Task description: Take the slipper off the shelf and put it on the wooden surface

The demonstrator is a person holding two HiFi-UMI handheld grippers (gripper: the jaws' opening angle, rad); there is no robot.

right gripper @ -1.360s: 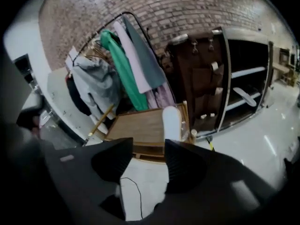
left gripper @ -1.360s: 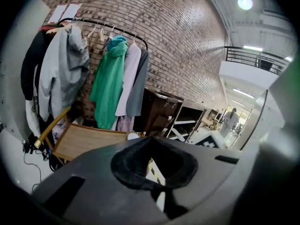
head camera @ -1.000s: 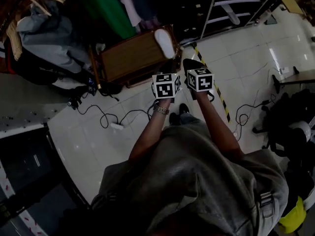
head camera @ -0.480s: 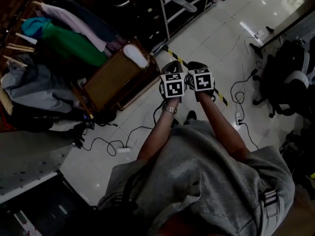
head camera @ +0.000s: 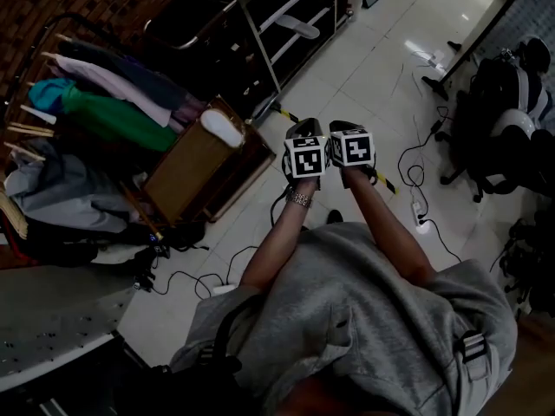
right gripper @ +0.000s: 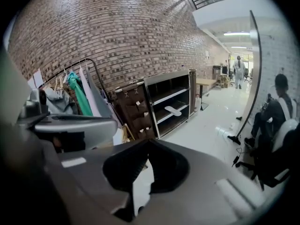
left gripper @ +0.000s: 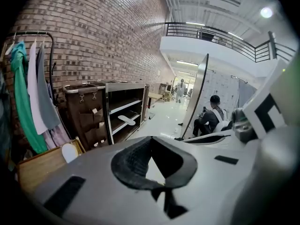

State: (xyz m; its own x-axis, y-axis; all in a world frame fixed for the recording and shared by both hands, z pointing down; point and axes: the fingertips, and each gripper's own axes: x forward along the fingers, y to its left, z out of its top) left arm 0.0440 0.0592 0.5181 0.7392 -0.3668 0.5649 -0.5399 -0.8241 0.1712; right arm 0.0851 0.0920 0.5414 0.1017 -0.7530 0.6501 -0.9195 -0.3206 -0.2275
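- Head view: I'm holding the left gripper (head camera: 303, 131) and right gripper (head camera: 347, 130) side by side over the floor, well apart from the shelf (head camera: 260, 46).
- Both sets of jaws are together, with nothing in them.
- The slipper (head camera: 299, 29) lies flat on a middle shelf board. A second slipper (head camera: 221, 128) sits on the wooden surface (head camera: 186, 167).
- My call: step closer, part one set of jaws before reaching in, come level with the board and pinch the slipper's near edge.
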